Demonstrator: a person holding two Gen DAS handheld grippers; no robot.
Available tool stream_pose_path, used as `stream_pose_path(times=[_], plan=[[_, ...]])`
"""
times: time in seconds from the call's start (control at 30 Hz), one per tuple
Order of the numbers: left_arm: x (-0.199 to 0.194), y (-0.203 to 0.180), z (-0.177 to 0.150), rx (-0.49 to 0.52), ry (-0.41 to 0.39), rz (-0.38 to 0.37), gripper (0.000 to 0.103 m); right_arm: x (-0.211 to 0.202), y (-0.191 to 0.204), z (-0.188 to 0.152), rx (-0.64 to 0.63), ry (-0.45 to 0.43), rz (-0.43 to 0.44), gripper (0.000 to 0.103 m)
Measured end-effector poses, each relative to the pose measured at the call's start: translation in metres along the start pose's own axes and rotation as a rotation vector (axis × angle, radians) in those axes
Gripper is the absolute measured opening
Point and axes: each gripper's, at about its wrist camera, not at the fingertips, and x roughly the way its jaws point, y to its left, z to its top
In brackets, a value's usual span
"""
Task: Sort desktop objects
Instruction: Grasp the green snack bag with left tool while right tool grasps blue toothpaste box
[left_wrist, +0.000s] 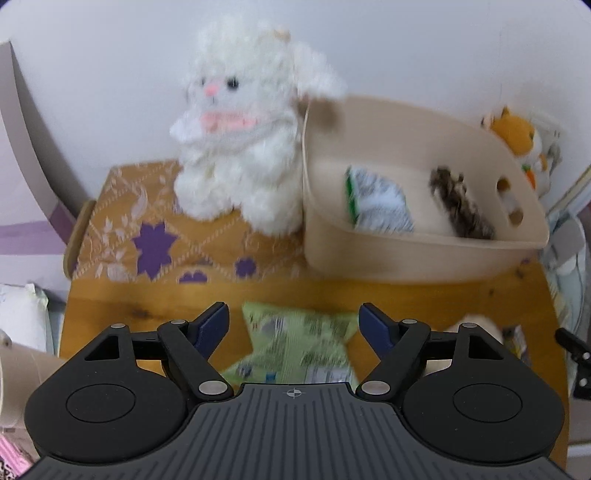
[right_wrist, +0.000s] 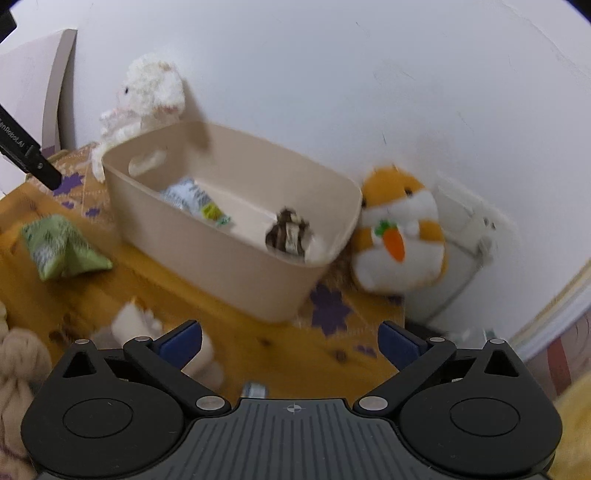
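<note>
A beige plastic bin (left_wrist: 406, 254) stands on the wooden table and holds a white-and-green packet (left_wrist: 376, 203) and a brown furry item (left_wrist: 461, 206). The bin (right_wrist: 221, 258) also shows in the right wrist view. A green snack packet (left_wrist: 299, 343) lies between the blue fingertips of my open left gripper (left_wrist: 293, 325); it also shows in the right wrist view (right_wrist: 61, 247). My right gripper (right_wrist: 290, 343) is open and empty over the table. A small beige soft item (right_wrist: 136, 325) lies by its left finger.
A white plush lamb (left_wrist: 243, 129) sits left of the bin on an orange patterned cloth (left_wrist: 147, 229). An orange hamster plush (right_wrist: 402, 236) with a carrot sits right of the bin. A white wall is behind. Beige yarn-like stuff (right_wrist: 14, 369) lies at the left edge.
</note>
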Motion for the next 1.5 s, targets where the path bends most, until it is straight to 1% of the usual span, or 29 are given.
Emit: stream_pose_path(times=[0.1,0.23,0.43,0.53,0.67,0.73,0.87,1.0,1.07,1.13,1.17,1.2,1.23,1.27,1.3,1.33,1.37,1.4,1.43,1.47,1.5], plan=[[0.009,0.006,-0.009,-0.007,0.036,-0.017,0.079,-0.004,-0.002,-0.020,0.015,0.044,-0.011,0.103],[0.022,0.007,-0.014,-0.002,0.071,-0.014,0.079,-0.004,-0.005,-0.045,0.020,0.111,-0.003,0.103],[0.042,0.001,-0.013,0.050,0.109,0.007,0.079,0.005,-0.001,-0.070,-0.054,0.187,0.015,0.103],[0.053,-0.001,-0.014,0.061,0.128,0.008,0.079,0.010,0.001,-0.075,-0.069,0.213,0.043,0.099],[0.065,-0.002,-0.015,0.055,0.149,-0.011,0.084,0.020,0.006,-0.076,-0.086,0.244,0.066,0.096],[0.073,-0.003,-0.015,0.053,0.166,-0.001,0.085,0.025,0.010,-0.075,-0.103,0.255,0.075,0.094],[0.083,-0.006,-0.016,0.055,0.170,-0.011,0.086,0.035,0.016,-0.074,-0.118,0.275,0.083,0.087],[0.095,-0.010,-0.018,0.061,0.182,-0.011,0.086,0.042,0.013,-0.072,-0.085,0.284,0.091,0.082],[0.099,-0.008,-0.018,0.038,0.184,-0.035,0.086,0.046,0.011,-0.072,-0.074,0.297,0.102,0.075],[0.100,-0.008,-0.016,0.020,0.176,-0.055,0.082,0.049,0.011,-0.072,-0.071,0.307,0.114,0.070],[0.100,-0.008,-0.016,0.017,0.168,-0.061,0.080,0.049,0.011,-0.072,-0.066,0.301,0.120,0.065],[0.100,-0.009,-0.016,0.019,0.159,-0.064,0.078,0.049,0.012,-0.071,-0.063,0.300,0.128,0.062],[0.099,-0.010,-0.015,0.022,0.153,-0.069,0.076,0.048,0.013,-0.071,-0.060,0.299,0.139,0.057],[0.098,-0.010,-0.015,0.021,0.147,-0.087,0.070,0.048,0.013,-0.070,-0.060,0.300,0.148,0.052],[0.097,-0.010,-0.015,0.019,0.144,-0.097,0.066,0.048,0.014,-0.070,-0.062,0.302,0.156,0.050],[0.095,-0.010,-0.015,0.018,0.141,-0.103,0.064,0.047,0.014,-0.070,-0.062,0.307,0.167,0.046],[0.094,-0.010,-0.016,0.020,0.138,-0.111,0.061,0.047,0.014,-0.069,-0.056,0.314,0.175,0.038],[0.091,-0.010,-0.016,0.022,0.133,-0.118,0.058,0.046,0.014,-0.069,-0.051,0.319,0.187,0.035],[0.089,-0.011,-0.017,0.021,0.130,-0.123,0.057,0.045,0.014,-0.069,-0.049,0.324,0.193,0.025],[0.087,-0.011,-0.017,0.019,0.128,-0.128,0.054,0.044,0.015,-0.070,-0.055,0.326,0.188,0.020],[0.085,-0.011,-0.018,0.015,0.125,-0.134,0.053,0.042,0.016,-0.070,-0.062,0.326,0.179,0.020]])
